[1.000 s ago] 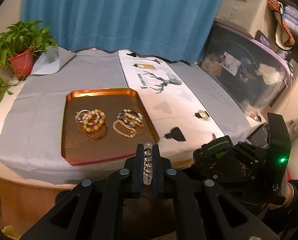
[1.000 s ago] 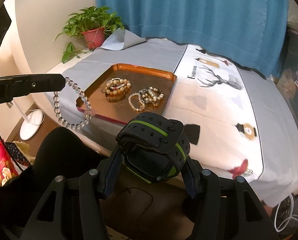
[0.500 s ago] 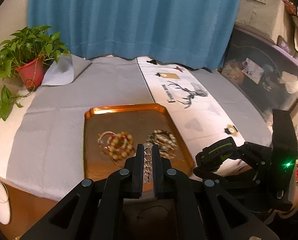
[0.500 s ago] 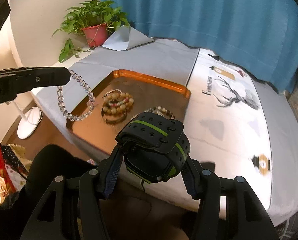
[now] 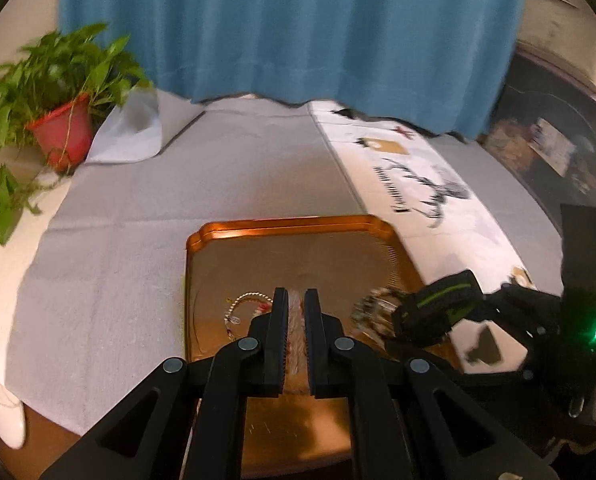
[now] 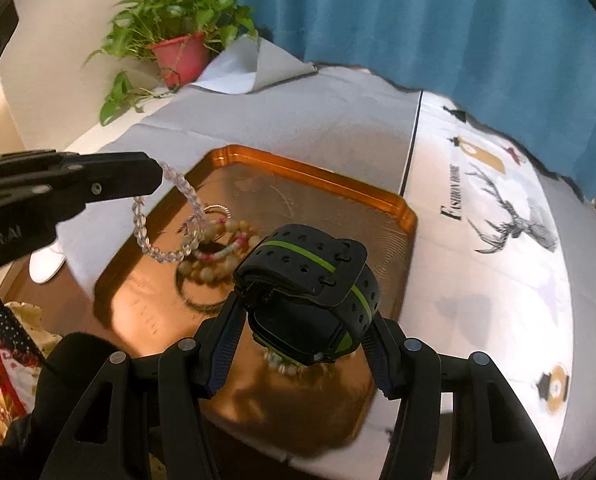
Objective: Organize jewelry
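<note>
Left claw pinches the clear bead bracelet, loop dangling over the copper tray's left half just above the beaded bracelet pile; right claw clamps the black-green watch above the tray's near-right part.

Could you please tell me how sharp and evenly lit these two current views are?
Left wrist view: motion blur smears the potted plant and the right gripper; fisheye bends the curtain. Right wrist view: crisper, the copper tray throws warm glare, and the clear bead bracelet stays sharp.
</note>
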Tool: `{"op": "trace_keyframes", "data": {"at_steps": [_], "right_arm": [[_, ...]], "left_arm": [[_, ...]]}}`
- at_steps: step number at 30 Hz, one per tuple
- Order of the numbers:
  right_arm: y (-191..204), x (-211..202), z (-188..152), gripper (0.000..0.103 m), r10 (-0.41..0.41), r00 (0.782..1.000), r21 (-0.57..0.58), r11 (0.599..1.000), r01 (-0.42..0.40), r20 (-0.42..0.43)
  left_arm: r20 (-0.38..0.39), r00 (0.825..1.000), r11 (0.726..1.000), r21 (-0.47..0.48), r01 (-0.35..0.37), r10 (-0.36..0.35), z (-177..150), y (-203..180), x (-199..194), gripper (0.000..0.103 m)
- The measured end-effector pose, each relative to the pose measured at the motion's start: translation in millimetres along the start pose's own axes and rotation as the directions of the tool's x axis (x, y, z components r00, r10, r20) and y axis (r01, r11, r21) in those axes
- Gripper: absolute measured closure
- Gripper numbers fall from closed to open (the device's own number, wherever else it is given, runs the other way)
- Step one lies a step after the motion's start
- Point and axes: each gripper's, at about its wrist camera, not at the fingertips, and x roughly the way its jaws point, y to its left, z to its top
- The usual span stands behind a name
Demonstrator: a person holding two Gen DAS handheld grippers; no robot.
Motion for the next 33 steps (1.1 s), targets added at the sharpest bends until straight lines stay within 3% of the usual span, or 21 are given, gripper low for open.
{"op": "trace_keyframes", "data": {"at_steps": [2, 3, 4, 7, 13, 33], "right_arm": [[-1, 20, 2, 0.042, 0.011, 0.999, -0.006, 1.0, -0.011, -0.044], [-1, 27, 1, 0.038, -0.001, 0.998, -0.02, 1.0, -0.001, -0.068], [0, 32, -1, 0.029, -0.021, 0.996, -0.037, 0.999, 0.018, -0.086], [0, 25, -12, 0.019, -0.049, 0.997, -0.043, 0.998, 0.046, -0.056], [-5, 0, -35, 0.018, -0.052, 0.997, 0.04, 0.998, 0.055, -0.056], [28, -63, -80, 0.018, -0.084, 0.996, 0.039, 0.996, 0.083, 0.018]], "left_arm": [[-0.047, 0.998, 0.999, -0.025, -0.036, 0.035, 0, 7, 16, 0.047], [-0.068, 0.994, 0.996, -0.036, -0.082, 0.08, -1, 9, 21, 0.012], [-0.06, 0.989, 0.989, -0.043, -0.141, 0.139, -4, 10, 21, 0.008], [-0.034, 0.981, 0.981, -0.036, -0.191, 0.19, -14, 13, 14, 0.006], [-0.063, 0.964, 0.964, -0.042, -0.262, 0.259, -36, 9, -1, 0.006], [0.001, 0.958, 0.957, -0.031, -0.288, 0.288, -87, -21, -74, 0.005]]}}
